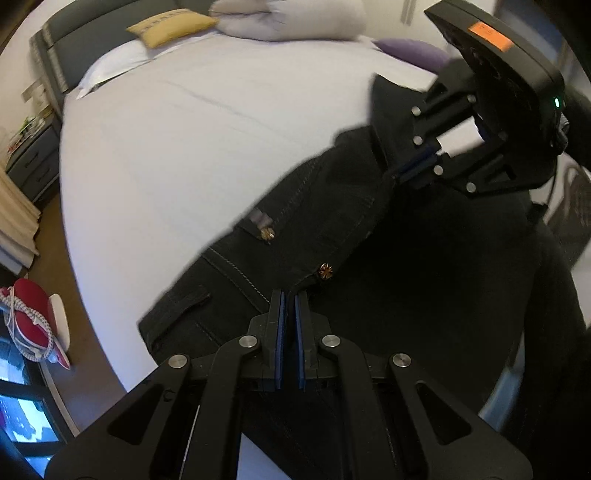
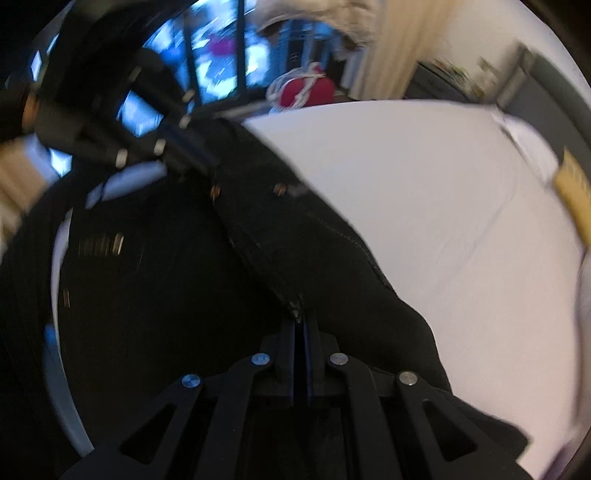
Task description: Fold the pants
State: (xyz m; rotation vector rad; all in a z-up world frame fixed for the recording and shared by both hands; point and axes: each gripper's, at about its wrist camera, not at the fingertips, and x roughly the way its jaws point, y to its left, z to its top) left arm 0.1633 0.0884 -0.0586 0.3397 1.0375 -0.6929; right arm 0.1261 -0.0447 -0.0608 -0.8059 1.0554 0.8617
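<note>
Here, pants: black jeans (image 1: 314, 229) stretched over the bed (image 1: 192, 147) edge.
Left hand-held gripper (image 1: 290, 306): clamped on waistband.
Right hand-held gripper (image 2: 303, 325): pinching waistband.
Around: yellow cushion (image 1: 170, 27), nightstand (image 1: 31, 162).

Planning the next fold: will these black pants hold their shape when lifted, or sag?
The black pants probably sag: the waistband drapes slack between the left tongs and right tongs. The stitched denim looks fairly heavy, so likely not slippery on the bed sheet.
</note>
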